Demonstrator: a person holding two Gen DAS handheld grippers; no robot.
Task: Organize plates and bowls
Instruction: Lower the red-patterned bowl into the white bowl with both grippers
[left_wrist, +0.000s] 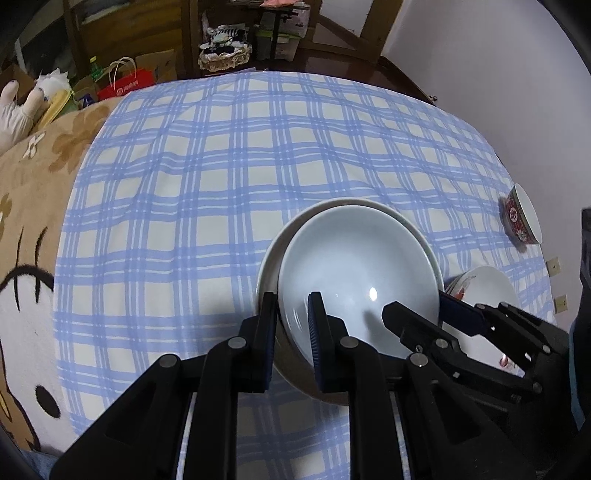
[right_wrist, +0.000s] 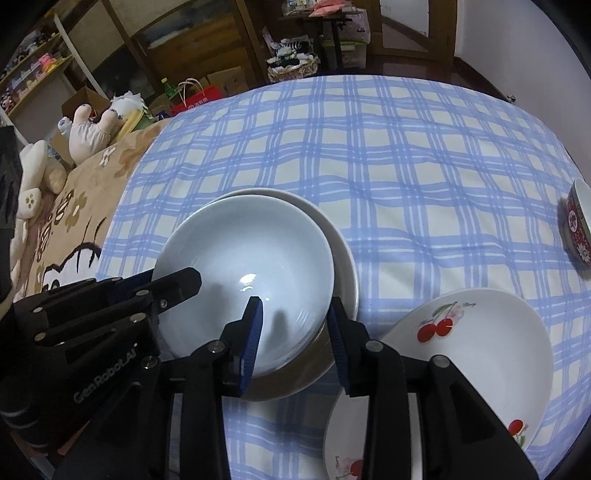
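The near rim of a pale blue glazed bowl (left_wrist: 354, 280), nested in a larger white bowl (right_wrist: 341, 254) on the blue checked cloth (left_wrist: 221, 177), is pinched by the left gripper (left_wrist: 293, 314). The right gripper (right_wrist: 295, 325) straddles both bowls' rims, parted, pads clear.

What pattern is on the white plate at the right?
Red cherries with green stems on the white plate, clearest in the right wrist view.

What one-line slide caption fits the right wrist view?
Two tongs straddle the rim of a white bowl nested in another on a checked cloth, cherry plates alongside.
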